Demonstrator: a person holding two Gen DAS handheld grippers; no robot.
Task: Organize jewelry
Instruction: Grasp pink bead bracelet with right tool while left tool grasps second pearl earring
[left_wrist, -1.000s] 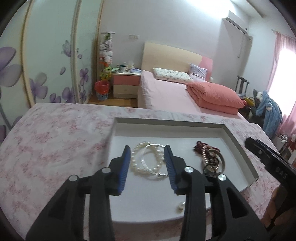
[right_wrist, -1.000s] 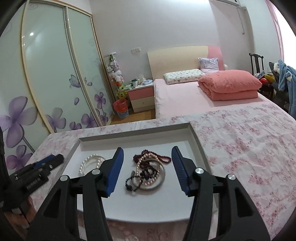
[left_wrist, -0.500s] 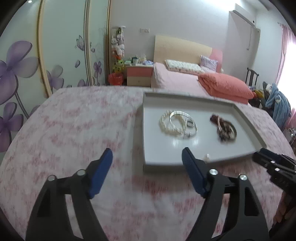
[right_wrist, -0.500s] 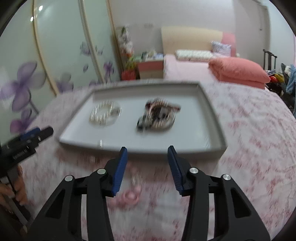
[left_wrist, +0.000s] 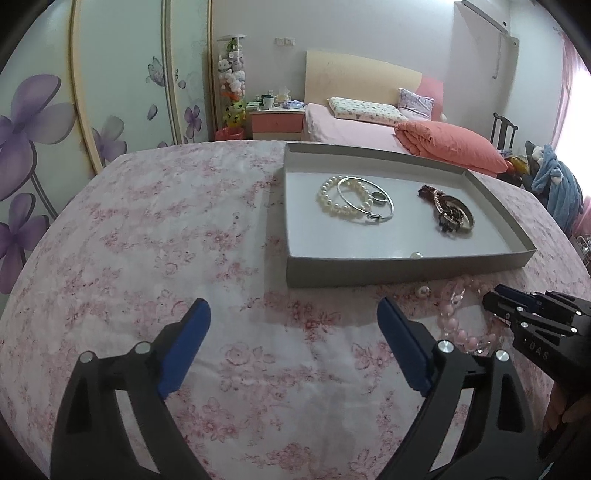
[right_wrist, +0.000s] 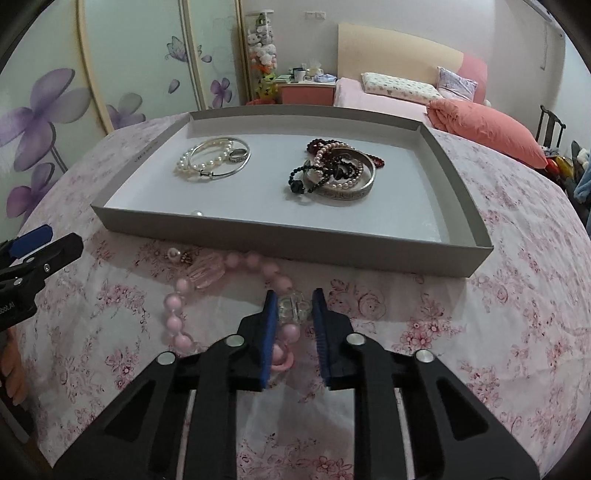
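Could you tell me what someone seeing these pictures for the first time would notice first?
Probably the right gripper, its blue pads closed around a clear bead of the pink bead bracelet lying on the floral cloth in front of the grey tray. Next, the tray's two heaps: a pearl bracelet with a silver bangle on the left, dark tangled beads on the right. The left gripper hangs open over bare cloth.

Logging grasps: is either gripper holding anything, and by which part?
The right gripper is closing around the pink bead bracelet at its clear crystal bead; contact unclear. The left gripper holds nothing.
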